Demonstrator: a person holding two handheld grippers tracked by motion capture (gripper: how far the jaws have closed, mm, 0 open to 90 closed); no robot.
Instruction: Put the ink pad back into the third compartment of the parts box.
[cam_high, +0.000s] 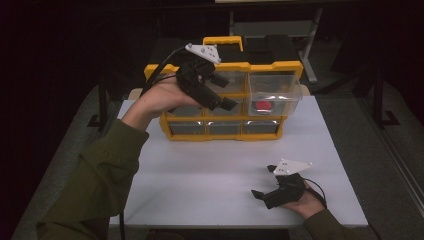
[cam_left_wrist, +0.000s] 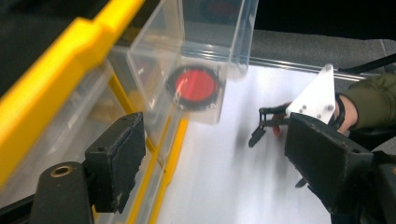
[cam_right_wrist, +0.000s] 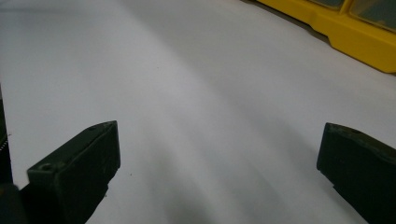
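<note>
Hovering left tongs (cam_high: 226, 101) open beside pulled-out clear drawer (cam_high: 276, 89) holding red disc (cam_high: 263, 105); resting right tongs (cam_high: 264, 181) open on worktop (cam_high: 210, 170); lining up squarely before pushing.

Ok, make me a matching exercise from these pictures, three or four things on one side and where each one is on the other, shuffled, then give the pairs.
Things:
1. red disc
2. left gripper
3. right gripper
4. yellow drawer organizer

Places:
A. low over the white table, near its front right corner
B. inside the pulled-out clear drawer
C. standing at the back of the table
D. raised in front of the organizer's drawers

Pairs: 1-B, 2-D, 3-A, 4-C
</note>
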